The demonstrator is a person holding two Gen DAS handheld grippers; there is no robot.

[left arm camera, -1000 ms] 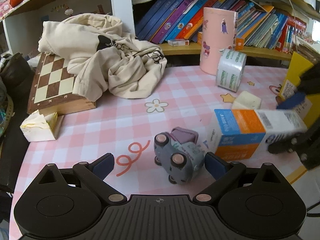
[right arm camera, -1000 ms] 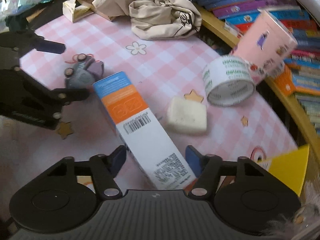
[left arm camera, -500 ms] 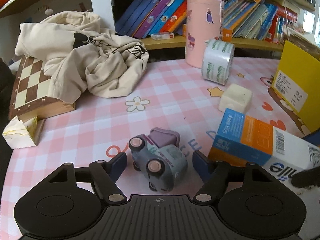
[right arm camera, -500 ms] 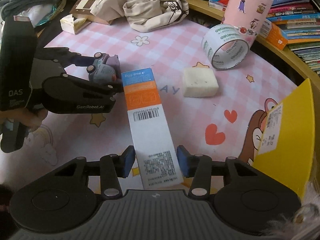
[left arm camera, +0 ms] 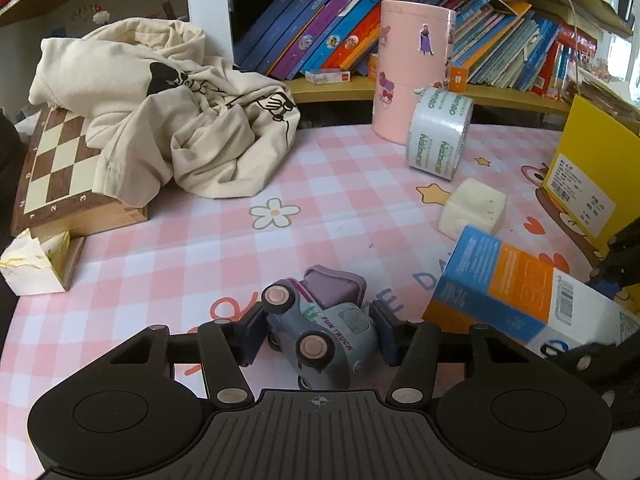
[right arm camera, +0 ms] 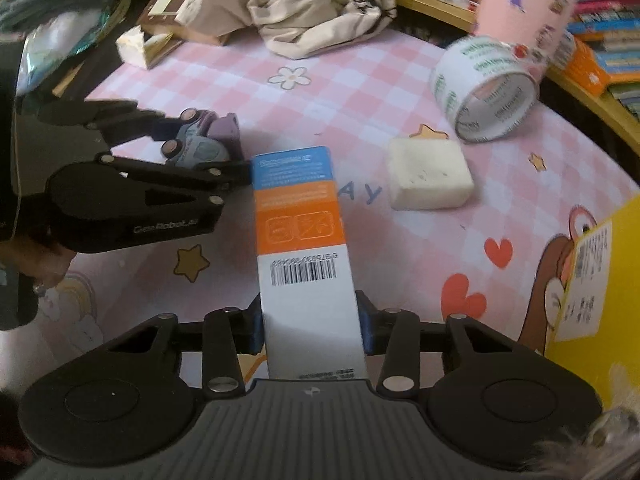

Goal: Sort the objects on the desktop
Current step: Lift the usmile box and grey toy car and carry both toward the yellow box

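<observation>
Both sets of tongs are finishing their closing at once. A second ago the left gripper (left arm camera: 318, 332) was standing wide around the toy truck (left arm camera: 324, 332); now its jaws have just been closing and the blue pads are pressing against the truck's two sides, the truck lying tipped on the near part of the pink checked tablecloth (left arm camera: 340, 184). The right gripper (right arm camera: 310, 330) has likewise been narrowing, and its pads are now clamping the white end of the long blue, orange and white carton (right arm camera: 302, 240), which is lying flat just right of the truck, its blue end nearly touching the left tongs. The tape roll (left arm camera: 438, 132), the cream foam block (left arm camera: 472, 208), the pink canister (left arm camera: 412, 68) and the yellow box (left arm camera: 592, 176) are sitting farther off, untouched. Two grips look secured, so lifting both pieces away for sorting seems next; the carton, held by one end, may droop.
</observation>
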